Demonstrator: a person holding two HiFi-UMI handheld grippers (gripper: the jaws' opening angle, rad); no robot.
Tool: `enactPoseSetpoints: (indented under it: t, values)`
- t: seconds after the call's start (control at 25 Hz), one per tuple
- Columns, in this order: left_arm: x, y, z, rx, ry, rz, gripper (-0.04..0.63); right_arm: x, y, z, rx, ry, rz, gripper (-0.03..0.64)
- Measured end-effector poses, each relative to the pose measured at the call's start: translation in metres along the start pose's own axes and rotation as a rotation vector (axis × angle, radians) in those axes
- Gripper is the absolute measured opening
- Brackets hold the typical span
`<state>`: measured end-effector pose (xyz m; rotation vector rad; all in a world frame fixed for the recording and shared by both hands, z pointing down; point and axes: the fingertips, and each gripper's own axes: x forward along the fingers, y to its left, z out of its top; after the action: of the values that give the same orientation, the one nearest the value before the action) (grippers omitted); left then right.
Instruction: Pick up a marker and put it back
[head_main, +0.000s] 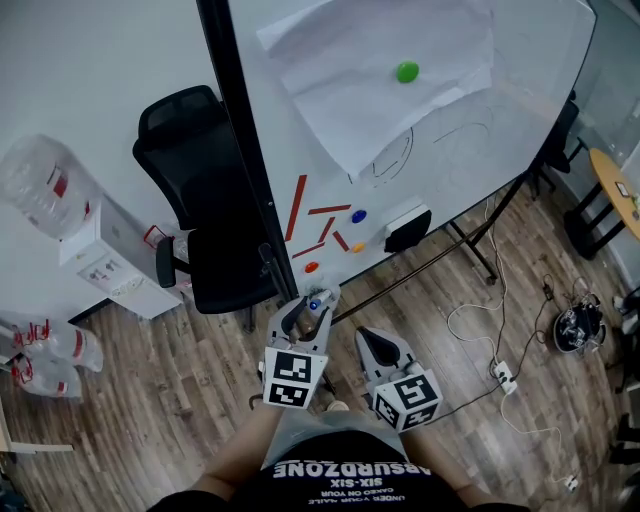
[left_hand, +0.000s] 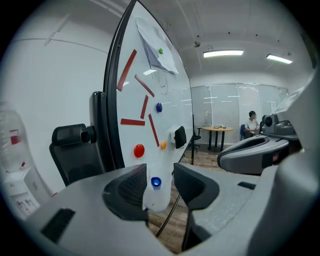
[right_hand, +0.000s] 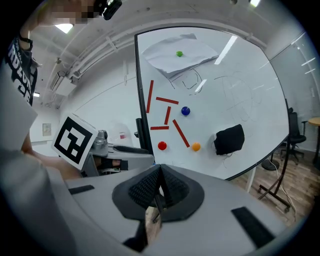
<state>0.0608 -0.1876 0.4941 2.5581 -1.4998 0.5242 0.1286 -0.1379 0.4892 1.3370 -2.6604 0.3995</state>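
A white marker (head_main: 323, 297) with a blue end (left_hand: 156, 183) sits between the fingers of my left gripper (head_main: 312, 306), by the lower left corner of the whiteboard (head_main: 450, 130). In the left gripper view the marker (left_hand: 156, 199) leans on the left pad, and a thin gap shows at the right pad. The left gripper (left_hand: 160, 189) is open around it. My right gripper (head_main: 378, 346) hangs just to the right and lower, over the floor. Its pads meet in the right gripper view, so the right gripper (right_hand: 159, 186) is shut with nothing seen in it.
A black office chair (head_main: 200, 200) stands left of the board's dark frame, with a water dispenser (head_main: 95, 262) beyond it. Red strips, round magnets, a black eraser (head_main: 407, 228) and pinned paper are on the board. Cables (head_main: 500, 335) trail on the wood floor. A person (left_hand: 251, 122) sits far off.
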Motion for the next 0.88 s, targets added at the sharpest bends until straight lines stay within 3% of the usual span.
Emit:
enactPoseSetpoints:
  t: [0.32, 0.52, 0.88]
  values:
    - [-0.015, -0.006, -0.010, -0.013, 0.010, 0.037, 0.150, -0.001, 0.004, 0.005, 0.002, -0.023, 0.007, -0.003]
    - [-0.020, -0.015, -0.013, -0.025, 0.005, 0.013, 0.138, -0.001, 0.007, 0.006, 0.001, -0.033, 0.011, -0.003]
    - [-0.030, -0.025, -0.012, -0.033, -0.019, -0.030, 0.020, -0.001, 0.018, 0.005, -0.002, -0.030, 0.023, -0.003]
